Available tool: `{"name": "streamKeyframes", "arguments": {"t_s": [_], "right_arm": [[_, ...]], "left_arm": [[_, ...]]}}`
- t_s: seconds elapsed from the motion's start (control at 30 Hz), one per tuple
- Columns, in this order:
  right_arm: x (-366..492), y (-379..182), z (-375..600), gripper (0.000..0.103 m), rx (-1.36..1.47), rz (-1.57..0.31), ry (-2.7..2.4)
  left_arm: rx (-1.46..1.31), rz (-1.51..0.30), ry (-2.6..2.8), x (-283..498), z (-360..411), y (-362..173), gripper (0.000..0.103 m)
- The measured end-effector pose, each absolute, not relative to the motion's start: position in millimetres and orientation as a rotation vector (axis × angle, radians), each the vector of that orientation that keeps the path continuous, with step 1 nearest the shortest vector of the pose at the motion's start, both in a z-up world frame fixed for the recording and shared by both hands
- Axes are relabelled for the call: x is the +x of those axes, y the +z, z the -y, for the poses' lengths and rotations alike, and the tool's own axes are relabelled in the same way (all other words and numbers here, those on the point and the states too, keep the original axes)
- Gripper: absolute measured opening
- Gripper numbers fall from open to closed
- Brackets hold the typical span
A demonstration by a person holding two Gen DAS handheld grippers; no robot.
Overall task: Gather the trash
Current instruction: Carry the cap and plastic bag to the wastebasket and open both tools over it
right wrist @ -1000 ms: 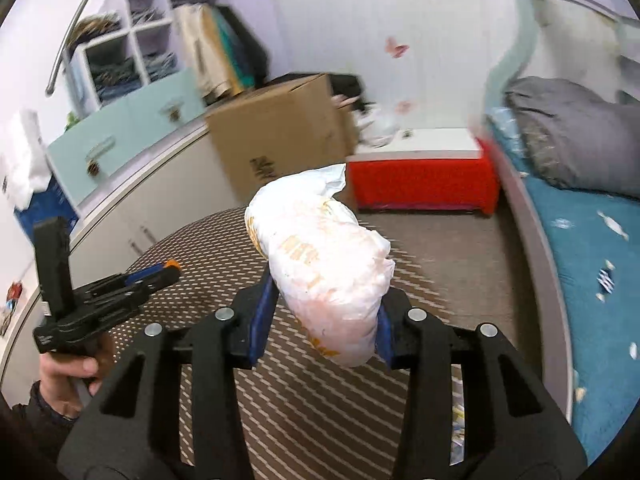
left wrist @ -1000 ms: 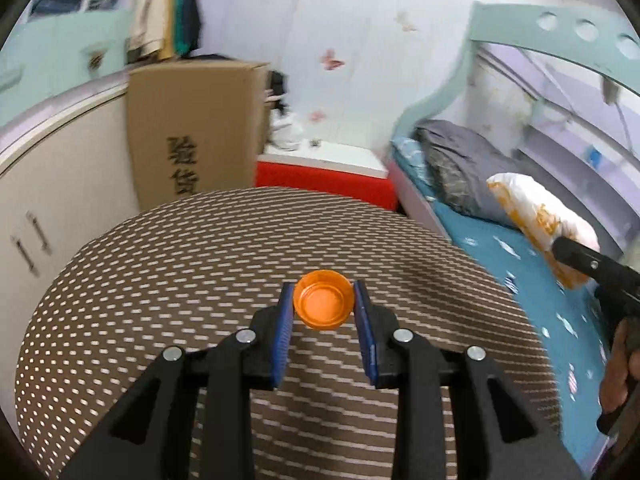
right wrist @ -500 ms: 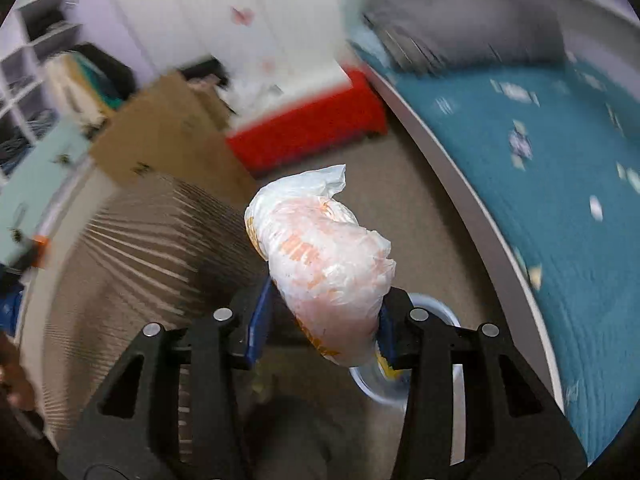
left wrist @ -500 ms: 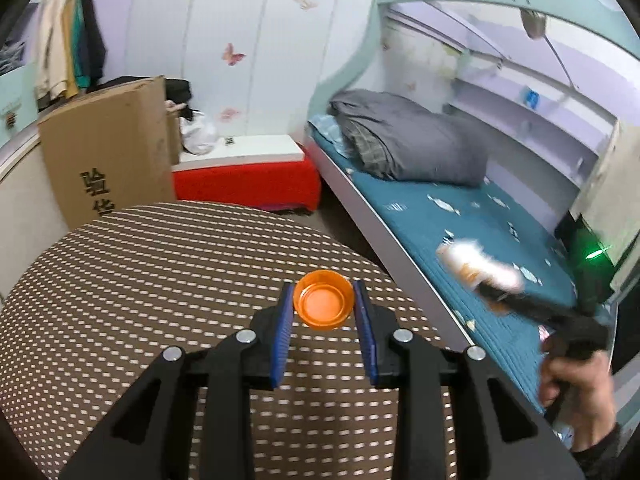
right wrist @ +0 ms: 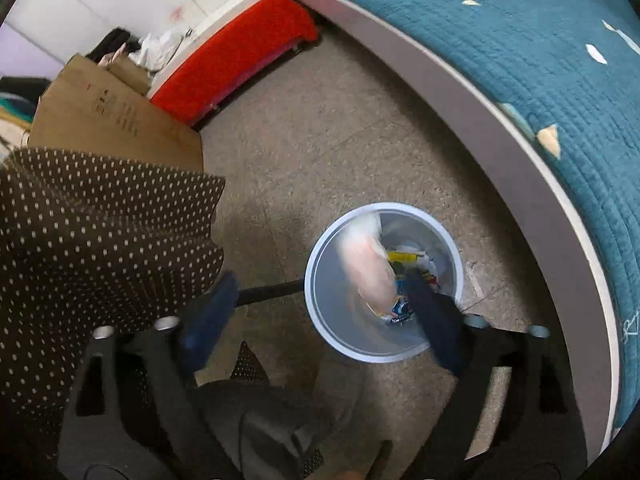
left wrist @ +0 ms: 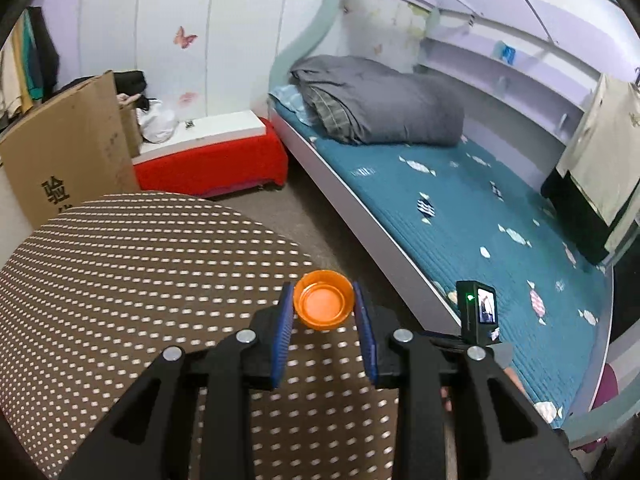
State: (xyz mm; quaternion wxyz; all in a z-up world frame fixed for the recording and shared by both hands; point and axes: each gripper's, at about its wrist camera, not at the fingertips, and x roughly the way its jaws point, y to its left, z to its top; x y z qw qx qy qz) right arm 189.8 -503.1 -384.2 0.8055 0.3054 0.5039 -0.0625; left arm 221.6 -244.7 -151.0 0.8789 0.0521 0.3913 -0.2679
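My left gripper (left wrist: 323, 302) is shut on an orange bottle cap (left wrist: 324, 299) and holds it above the right edge of the dotted brown table (left wrist: 120, 280). My right gripper (right wrist: 320, 304) is open wide above a white round trash bin (right wrist: 316, 280) on the floor. A crumpled white and orange plastic bag (right wrist: 368, 260), blurred, is falling into the bin, free of the fingers. Other small trash lies at the bin's bottom.
A bed with a teal cover (left wrist: 460, 208) and its white frame (right wrist: 460, 92) runs along the right. A cardboard box (left wrist: 68, 152) and a red low bench (left wrist: 212, 160) stand beyond the table. The right gripper's camera (left wrist: 478, 308) shows beside the table.
My right gripper has swung over the bin, opened and let go of the plastic bag, which now drops into the bin. My left gripper has turned right with the cap still held.
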Motion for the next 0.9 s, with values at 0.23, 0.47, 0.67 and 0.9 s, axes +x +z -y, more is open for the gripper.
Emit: {"name": "streamKeyframes", "arguments": {"t_s": [0.23, 0.47, 0.67, 0.9], "right_arm": [[172, -328, 528, 0.094, 0.658, -0.911, -0.150], [152, -251, 558, 0.097, 0.631, -0.717, -0.177], [139, -225, 570, 0.097, 0.632, -0.651, -0.177], [129, -221, 573, 0.097, 0.632, -0.653, -0.188]], "left_arm": [[0.158, -0.878, -0.623, 229, 294, -168, 0.029], [0.208, -0.973, -0.704, 236, 347, -187, 0.029], [0.255, -1.075, -0.746, 244, 387, -213, 0.032], [0.247, -1.088, -0.663, 255, 390, -221, 0.093]]}}
